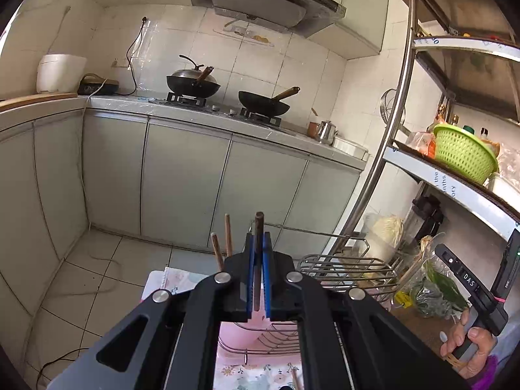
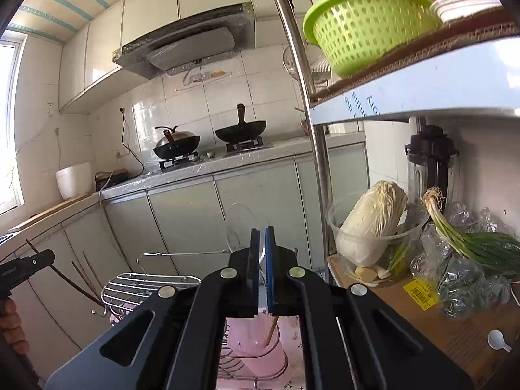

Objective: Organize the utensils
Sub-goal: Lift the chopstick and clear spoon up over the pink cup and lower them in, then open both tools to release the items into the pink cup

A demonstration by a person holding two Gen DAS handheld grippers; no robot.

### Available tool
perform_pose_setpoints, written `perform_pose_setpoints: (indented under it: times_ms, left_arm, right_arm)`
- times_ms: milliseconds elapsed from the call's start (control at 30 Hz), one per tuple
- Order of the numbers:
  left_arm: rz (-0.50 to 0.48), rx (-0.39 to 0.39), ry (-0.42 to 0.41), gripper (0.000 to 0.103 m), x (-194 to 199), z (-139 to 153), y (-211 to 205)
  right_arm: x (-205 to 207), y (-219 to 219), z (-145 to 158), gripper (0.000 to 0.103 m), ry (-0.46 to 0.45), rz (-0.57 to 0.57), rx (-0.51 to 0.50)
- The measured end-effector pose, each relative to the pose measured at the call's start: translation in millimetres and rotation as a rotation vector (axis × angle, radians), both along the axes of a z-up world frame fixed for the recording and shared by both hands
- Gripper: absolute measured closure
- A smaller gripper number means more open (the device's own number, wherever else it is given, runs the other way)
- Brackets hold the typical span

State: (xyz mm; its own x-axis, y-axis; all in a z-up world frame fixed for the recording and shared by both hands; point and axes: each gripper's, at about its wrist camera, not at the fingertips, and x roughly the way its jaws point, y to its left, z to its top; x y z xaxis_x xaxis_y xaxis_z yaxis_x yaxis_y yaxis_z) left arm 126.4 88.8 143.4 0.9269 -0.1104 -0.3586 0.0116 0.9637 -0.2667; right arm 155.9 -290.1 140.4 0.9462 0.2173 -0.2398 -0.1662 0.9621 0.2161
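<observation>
In the left wrist view my left gripper (image 1: 259,237) is shut on a dark brown chopstick (image 1: 259,222) that sticks up past its blue pads. Two lighter wooden chopsticks (image 1: 228,235) stand just to its left. My right gripper (image 2: 262,232) is shut on a thin, pale, shiny utensil (image 2: 262,252); I cannot tell what kind. Below both grippers a pink cup (image 2: 256,347) sits in a wire rack (image 2: 146,287) with one wooden chopstick (image 2: 271,331) in it. The left gripper (image 2: 32,261) also shows at the left edge of the right wrist view, and the right gripper (image 1: 471,287) shows at the right edge of the left wrist view.
A steel shelf unit (image 2: 406,97) on the right holds a green basket (image 2: 367,22), a cabbage in a clear bowl (image 2: 373,221), green onions (image 2: 471,243) and a white spoon (image 2: 499,339). A counter with two woks (image 1: 263,102) lies ahead. A flowered cloth (image 1: 247,373) covers the surface below.
</observation>
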Motion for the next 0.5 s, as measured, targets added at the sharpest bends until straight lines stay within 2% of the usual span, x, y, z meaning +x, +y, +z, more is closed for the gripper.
perform_pose_setpoints:
  times_ms: [233,500]
  left_arm:
    - [-0.006,0.039,0.093,0.099,19.9,-31.9,-7.0]
    - [-0.001,0.044,0.158,0.099,34.3,-57.3,-9.5]
  right_arm:
    - [18.8,-1.2,-31.5,0.099,0.12,0.032,0.016]
    - [21.7,8.0,-58.8,0.099,0.191,0.057,0.028]
